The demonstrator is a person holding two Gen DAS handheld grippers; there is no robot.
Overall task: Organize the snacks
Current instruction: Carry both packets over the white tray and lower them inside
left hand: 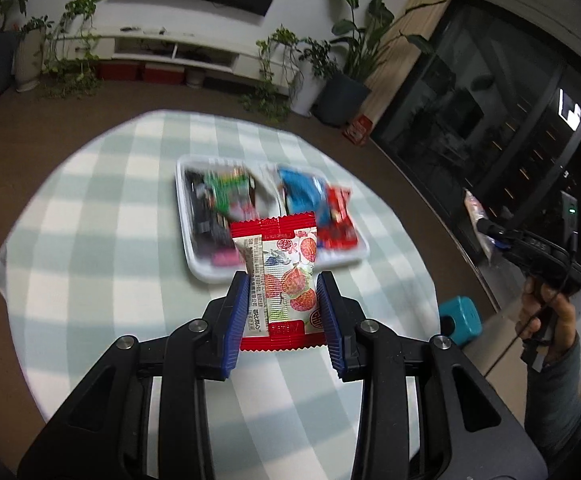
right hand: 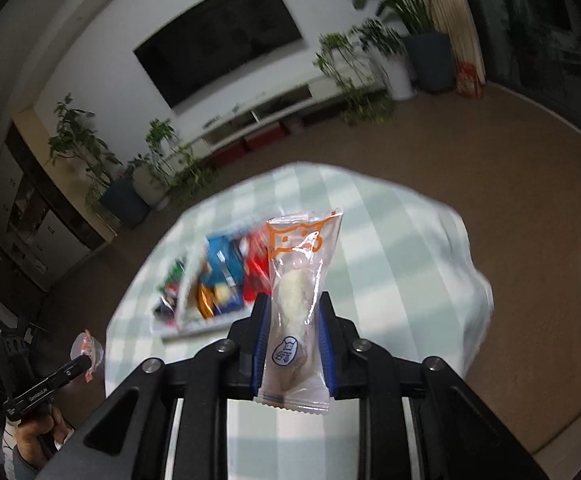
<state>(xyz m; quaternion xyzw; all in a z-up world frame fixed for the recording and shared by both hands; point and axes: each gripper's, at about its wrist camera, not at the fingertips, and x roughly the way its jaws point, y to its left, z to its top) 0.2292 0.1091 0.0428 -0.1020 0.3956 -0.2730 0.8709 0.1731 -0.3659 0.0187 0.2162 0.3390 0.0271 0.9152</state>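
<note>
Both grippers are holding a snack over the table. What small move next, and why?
Probably ease the left gripper forward over the white tray and release there: its red fruit-print packet hangs just short of the tray's near rim, where the other snacks already lie.

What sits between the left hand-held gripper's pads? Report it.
A red-edged snack packet printed with fruit, clamped between the left hand-held gripper pads, shown in the left wrist view.

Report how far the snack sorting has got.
Done: several packets already lie in the white tray on the checked table. In hand: the left gripper clamps a red fruit-print packet, and the right gripper clamps a clear packet. Left: both packets are above the table, not yet in the tray.
</note>
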